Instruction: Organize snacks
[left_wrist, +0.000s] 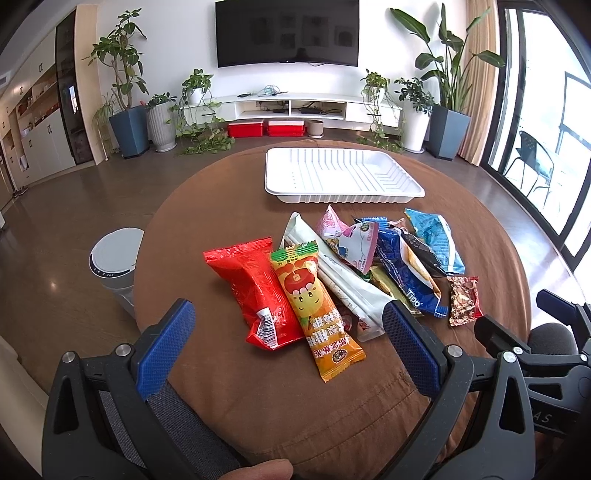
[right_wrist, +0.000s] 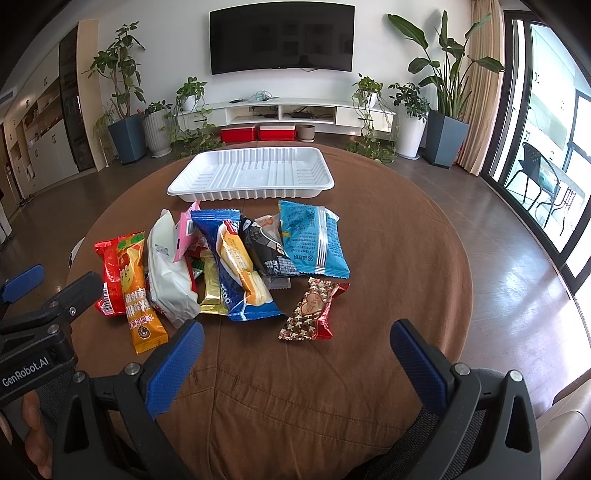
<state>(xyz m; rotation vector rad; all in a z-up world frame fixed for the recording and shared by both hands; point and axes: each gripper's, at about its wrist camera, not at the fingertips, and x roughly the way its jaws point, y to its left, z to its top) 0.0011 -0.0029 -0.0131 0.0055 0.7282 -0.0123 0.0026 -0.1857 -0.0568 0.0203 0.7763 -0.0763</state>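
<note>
- Left wrist view: snack packets (left_wrist: 340, 273) lie heaped mid-table, red packet (left_wrist: 258, 291) at the heap's 9 o'clock edge, orange packet (left_wrist: 317, 310) overlapping it
- White tray (left_wrist: 343, 192) sits at 12 o'clock beyond the heap, on the brown tablecloth (left_wrist: 258, 387)
- Left gripper (left_wrist: 288, 332) gapes wide, holding nothing
- Right gripper (right_wrist: 295, 347) likewise wide apart, holding nothing, near a speckled red packet (right_wrist: 314, 310)

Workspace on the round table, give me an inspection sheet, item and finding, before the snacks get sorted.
Surface: round table under a brown cloth, creased near the front.
Job's things: white ribbed tray empty at the far side; snack packets heaped before it, among them a red packet, an orange packet, a light blue packet and a small heart-print packet lying apart.
Clutter: nothing seen.
Grippers: left gripper and right gripper both open, holding nothing.
Cables: nothing seen on the table.
Surroundings: wall television, potted plants, white bin.
</note>
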